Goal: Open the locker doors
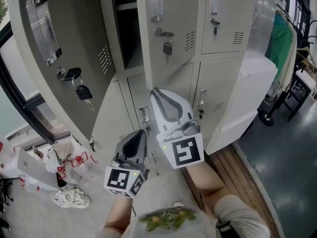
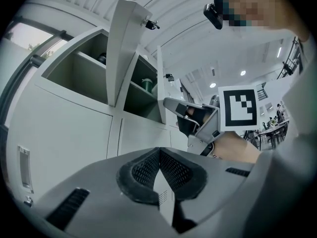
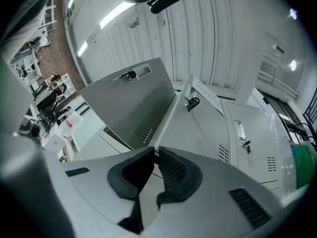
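A grip is taken at 12 o'clock.
The white left gripper (image 2: 159, 155), at 7 o'clock, is held shut and empty; the white right gripper (image 3: 154, 151) is closed on the lower-left corner of the grey metal locker door (image 1: 173, 58), which is swung ajar.

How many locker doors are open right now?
2. The upper left door, swung wide; the upper middle door, partly open. The upper right door and the lower doors look shut. Others may be out of frame.
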`<act>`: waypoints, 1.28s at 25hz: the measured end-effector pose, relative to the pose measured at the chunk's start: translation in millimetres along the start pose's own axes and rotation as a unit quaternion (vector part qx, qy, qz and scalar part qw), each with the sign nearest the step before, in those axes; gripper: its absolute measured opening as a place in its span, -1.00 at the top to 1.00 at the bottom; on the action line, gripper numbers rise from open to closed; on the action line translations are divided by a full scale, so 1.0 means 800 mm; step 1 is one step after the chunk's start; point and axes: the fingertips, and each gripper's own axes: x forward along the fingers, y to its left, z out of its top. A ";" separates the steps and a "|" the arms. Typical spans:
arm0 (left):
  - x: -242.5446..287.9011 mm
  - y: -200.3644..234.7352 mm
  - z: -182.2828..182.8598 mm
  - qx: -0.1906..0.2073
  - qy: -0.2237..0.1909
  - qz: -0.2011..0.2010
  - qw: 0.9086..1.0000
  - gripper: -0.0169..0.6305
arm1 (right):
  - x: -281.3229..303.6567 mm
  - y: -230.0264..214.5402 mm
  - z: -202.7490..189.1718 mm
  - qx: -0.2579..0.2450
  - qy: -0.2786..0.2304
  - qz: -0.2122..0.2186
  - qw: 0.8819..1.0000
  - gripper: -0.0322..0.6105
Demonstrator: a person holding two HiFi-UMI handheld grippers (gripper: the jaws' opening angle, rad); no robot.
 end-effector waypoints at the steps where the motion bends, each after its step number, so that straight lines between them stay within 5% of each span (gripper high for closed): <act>1: 0.000 -0.001 0.000 0.000 -0.001 -0.002 1.000 0.86 | -0.001 -0.001 0.001 0.003 -0.003 -0.002 1.000 0.75; 32: 0.020 -0.067 -0.006 -0.008 0.003 -0.063 0.998 0.86 | -0.065 -0.037 0.010 -0.033 0.036 -0.030 0.998 0.77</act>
